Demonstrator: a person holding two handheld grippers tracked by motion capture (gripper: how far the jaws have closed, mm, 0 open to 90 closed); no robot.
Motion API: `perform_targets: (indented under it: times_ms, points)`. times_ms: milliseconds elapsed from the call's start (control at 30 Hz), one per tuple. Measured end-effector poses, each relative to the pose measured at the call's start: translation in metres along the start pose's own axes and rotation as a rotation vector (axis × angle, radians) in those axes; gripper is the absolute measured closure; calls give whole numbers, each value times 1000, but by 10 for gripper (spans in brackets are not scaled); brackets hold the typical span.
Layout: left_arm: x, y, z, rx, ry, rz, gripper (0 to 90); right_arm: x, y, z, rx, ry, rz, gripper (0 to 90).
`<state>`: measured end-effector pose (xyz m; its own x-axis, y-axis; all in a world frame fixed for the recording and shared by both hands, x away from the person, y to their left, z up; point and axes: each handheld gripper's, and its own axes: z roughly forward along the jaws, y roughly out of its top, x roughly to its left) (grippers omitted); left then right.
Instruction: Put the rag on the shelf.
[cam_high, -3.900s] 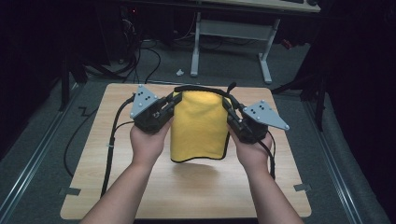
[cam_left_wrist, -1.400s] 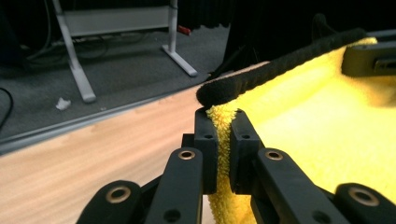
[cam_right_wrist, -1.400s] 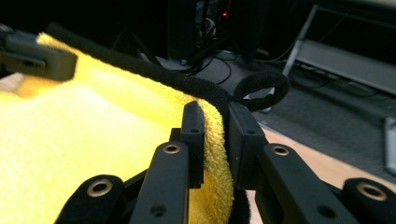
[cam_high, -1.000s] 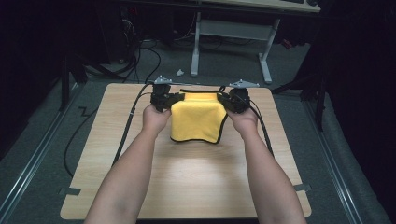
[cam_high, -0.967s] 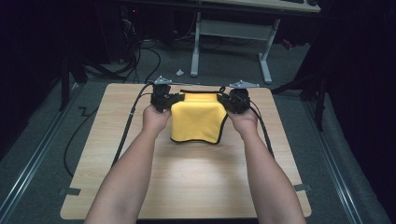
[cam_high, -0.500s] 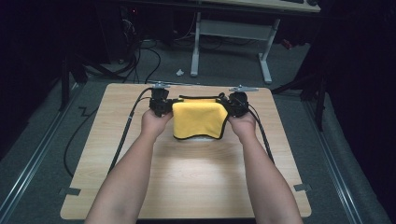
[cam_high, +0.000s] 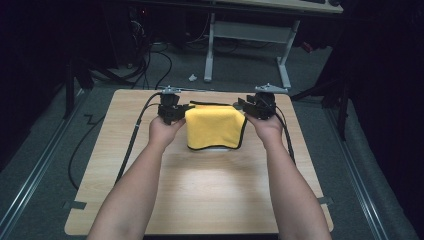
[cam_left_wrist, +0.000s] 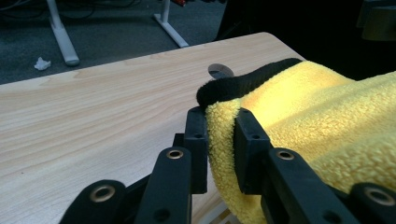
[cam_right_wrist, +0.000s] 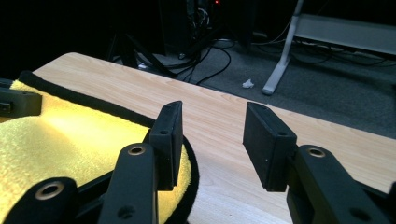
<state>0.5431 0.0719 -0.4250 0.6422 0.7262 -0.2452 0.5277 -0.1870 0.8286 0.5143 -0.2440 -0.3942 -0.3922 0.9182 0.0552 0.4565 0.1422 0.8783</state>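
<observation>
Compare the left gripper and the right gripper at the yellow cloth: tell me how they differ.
The left gripper has a fold of the yellow cloth between its jaws; the right gripper has nothing between its jaws, the cloth's corner lying beside and under one jaw. The left jaws stand narrow, having just opened slightly; the right jaws have just opened wide. Both sit at the cloth's far corners on the wooden table.

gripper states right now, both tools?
Left tool: jaws have just been opening a little, pads still around the yellow cloth edge.
Right tool: jaws have just been opening, now open, nothing between them.
</observation>
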Motion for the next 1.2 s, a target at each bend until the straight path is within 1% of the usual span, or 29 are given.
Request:
perform_targets:
  times_ms: [200, 267, 333, 400, 500, 533, 767, 933, 1067, 1200]
  points:
    - [-1, 1, -4, -12, 26, -1, 732, 0, 1, -4, -5, -14, -11, 584]
    - [-1, 0, -6, -26, 37, -2, 729, 0, 2, -5, -6, -12, -6, 586]
    - [2, -1, -9, -40, 43, -21, 729, 0, 2, -6, -6, -15, -10, 588]
    - [5, -2, -11, -39, 54, -30, 729, -1, 2, -6, -7, -18, -9, 591]
    - [9, -4, -14, -40, 64, -35, 731, -1, 1, -7, -5, -22, -16, 593]
    - [10, -5, -15, -40, 67, -36, 731, 0, 1, -7, -4, -21, -12, 593]
    - [10, -5, -21, -50, 75, -32, 733, -2, -2, -9, -4, -28, -7, 596]
    - [10, -3, -29, -60, 94, -33, 736, -3, -5, -13, 2, -37, -8, 596]
    - [11, -3, -38, -75, 105, -36, 737, -4, -6, -17, 0, -44, -17, 596]
    - [12, -4, -48, -88, 117, -38, 733, -4, -8, -23, 0, -46, -15, 596]
